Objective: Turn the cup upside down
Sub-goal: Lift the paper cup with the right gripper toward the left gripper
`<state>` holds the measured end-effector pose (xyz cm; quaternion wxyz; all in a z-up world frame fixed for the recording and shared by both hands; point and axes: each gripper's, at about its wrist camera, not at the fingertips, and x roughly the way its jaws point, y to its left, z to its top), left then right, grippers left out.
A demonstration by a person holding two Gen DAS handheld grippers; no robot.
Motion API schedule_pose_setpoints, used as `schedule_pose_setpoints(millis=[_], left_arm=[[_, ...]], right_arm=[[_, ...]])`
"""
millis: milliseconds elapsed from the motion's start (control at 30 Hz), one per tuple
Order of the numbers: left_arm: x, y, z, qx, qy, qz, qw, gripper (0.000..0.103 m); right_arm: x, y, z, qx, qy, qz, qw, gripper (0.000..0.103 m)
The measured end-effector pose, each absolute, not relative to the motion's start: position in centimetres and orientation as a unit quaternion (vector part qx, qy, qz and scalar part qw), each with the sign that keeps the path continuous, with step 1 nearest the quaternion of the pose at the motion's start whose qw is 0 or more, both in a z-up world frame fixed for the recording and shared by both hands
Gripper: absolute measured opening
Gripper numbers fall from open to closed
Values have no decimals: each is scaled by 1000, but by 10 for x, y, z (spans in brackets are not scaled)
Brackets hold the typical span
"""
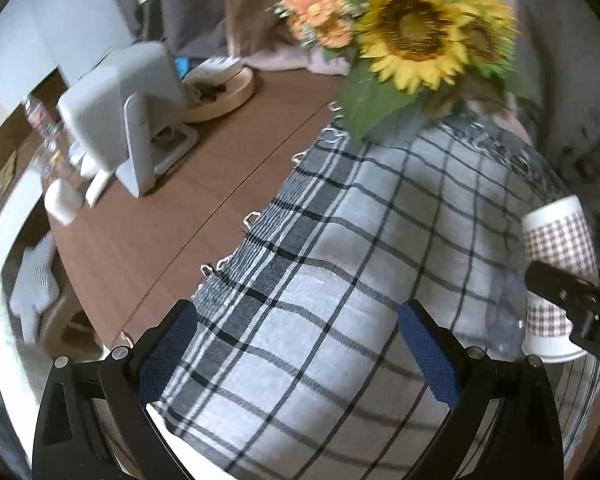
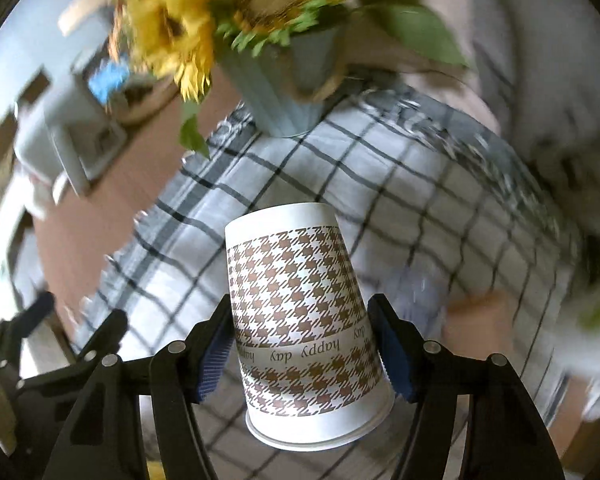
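Observation:
A white paper cup [image 2: 304, 320] with a brown houndstooth print stands upside down, rim toward the checked cloth [image 2: 420, 200], base up, tilted slightly. My right gripper [image 2: 302, 352] is shut on its sides with the blue pads [image 2: 214, 364] pressing it. Whether the rim touches the cloth I cannot tell. The cup also shows at the right edge of the left wrist view [image 1: 556, 280], with the right gripper's black finger [image 1: 572, 300] across it. My left gripper [image 1: 296, 352] is open and empty over the checked cloth [image 1: 340, 300], left of the cup.
A vase [image 2: 288, 88] of sunflowers [image 1: 416, 28] stands at the cloth's far edge. On the brown table [image 1: 172, 208] to the left are a white appliance [image 1: 128, 108], a round wooden tray [image 1: 220, 88] and a plastic bottle [image 1: 44, 128].

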<state>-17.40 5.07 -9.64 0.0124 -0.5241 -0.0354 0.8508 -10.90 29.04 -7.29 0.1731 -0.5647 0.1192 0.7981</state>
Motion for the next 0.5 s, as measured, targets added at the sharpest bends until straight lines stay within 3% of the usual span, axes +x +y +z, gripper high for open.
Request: schedule_pose_setpoints(millis=[200, 500], left_arm=[[-157, 53, -97, -515, 21, 854, 73, 102], [-144, 58, -140, -551, 69, 819, 143, 102]], right_arm=[[-53, 264, -93, -524, 226, 786, 240, 66], [-15, 234, -153, -512, 323, 735, 305, 66]])
